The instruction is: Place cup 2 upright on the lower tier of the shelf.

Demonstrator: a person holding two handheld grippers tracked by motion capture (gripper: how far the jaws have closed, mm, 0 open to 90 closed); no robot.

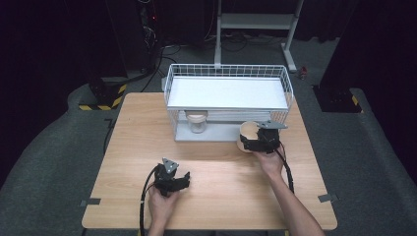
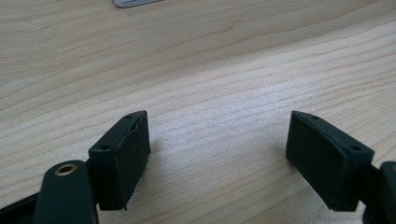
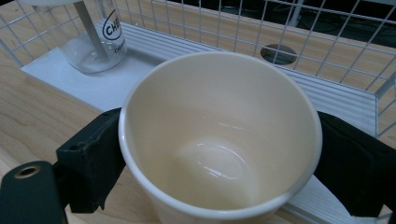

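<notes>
Big wooden table [image 1: 216, 196] w/ a white wire rack [image 1: 227, 101] at the far edge, flat white shelf across its top; under that shelf, on the rack's white base, there's a clear jar [image 3: 95, 44] w/ black lettering, sitting left of center in the high view; pale lid on it from what the high view shows.

Then the cream cup [image 3: 219, 140]; it's at the rack's front right corner, just beside the base, upright, empty inside; can't tell if its bottom is on the table or slightly off it. Right gripper [image 3: 219, 154] has it clamped, one black jaw pressed on each side of the cup wall, so the jaws stand pretty wide; person's right hand [image 1: 270, 162] behind it.

Left gripper [image 2: 217, 154] sits low over bare table near the front edge, well apart from cup & rack; jaws about halfway apart, nothing between them, just wood grain.
</notes>
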